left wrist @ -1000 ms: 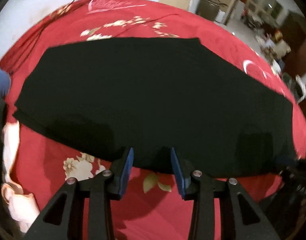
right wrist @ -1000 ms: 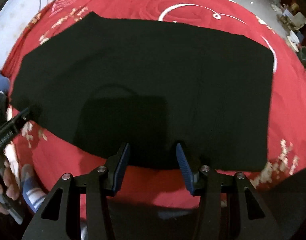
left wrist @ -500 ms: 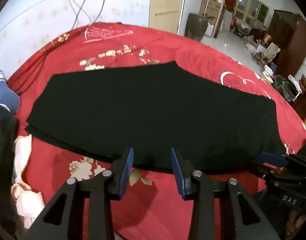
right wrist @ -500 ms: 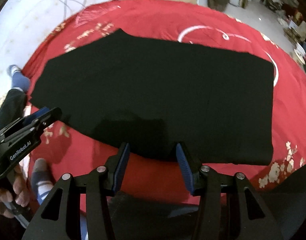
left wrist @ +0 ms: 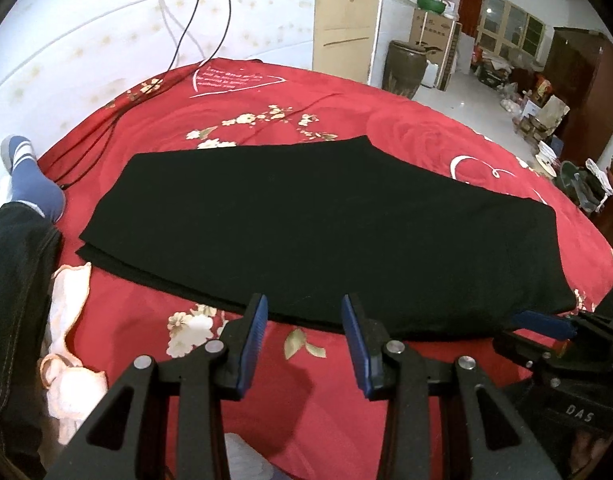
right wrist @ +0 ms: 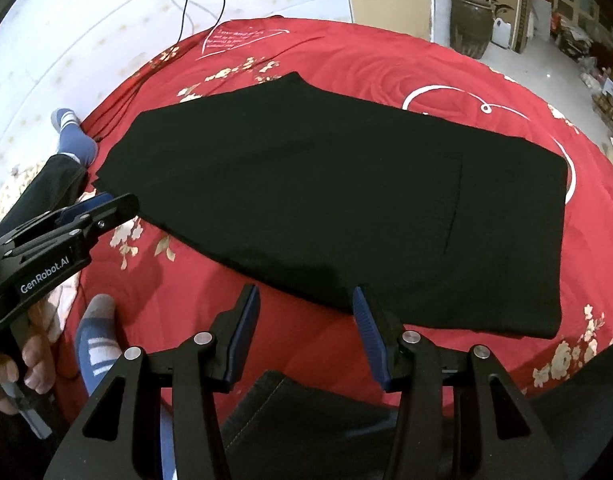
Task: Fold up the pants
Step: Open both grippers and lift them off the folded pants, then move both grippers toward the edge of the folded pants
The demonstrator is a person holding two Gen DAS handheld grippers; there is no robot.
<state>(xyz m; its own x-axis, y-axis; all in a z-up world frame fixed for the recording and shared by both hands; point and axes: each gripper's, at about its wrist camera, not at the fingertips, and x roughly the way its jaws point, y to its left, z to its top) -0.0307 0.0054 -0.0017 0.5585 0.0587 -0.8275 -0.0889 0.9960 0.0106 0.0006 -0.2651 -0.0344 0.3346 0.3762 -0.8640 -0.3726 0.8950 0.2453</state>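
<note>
The black pants [left wrist: 318,224] lie flat and folded in layers on the red floral bedspread [left wrist: 298,92]; they also show in the right wrist view [right wrist: 338,200]. My left gripper [left wrist: 304,312] is open and empty, raised just short of the pants' near edge. My right gripper [right wrist: 304,300] is open and empty, above the near edge further right. The left gripper shows at the left of the right wrist view [right wrist: 94,208]. The right gripper shows at the lower right of the left wrist view [left wrist: 546,324].
The person's legs in dark jeans and blue socks [left wrist: 30,184] are at the left, one foot [right wrist: 98,344] under the right gripper. Black cables [left wrist: 186,40] hang on the white wall. A white cloth [left wrist: 66,320] lies at the bed's left edge. Boxes, a jar [left wrist: 406,64] and furniture stand behind.
Both grippers have risen and drawn back from the pants, staying open. The pants have not moved.
</note>
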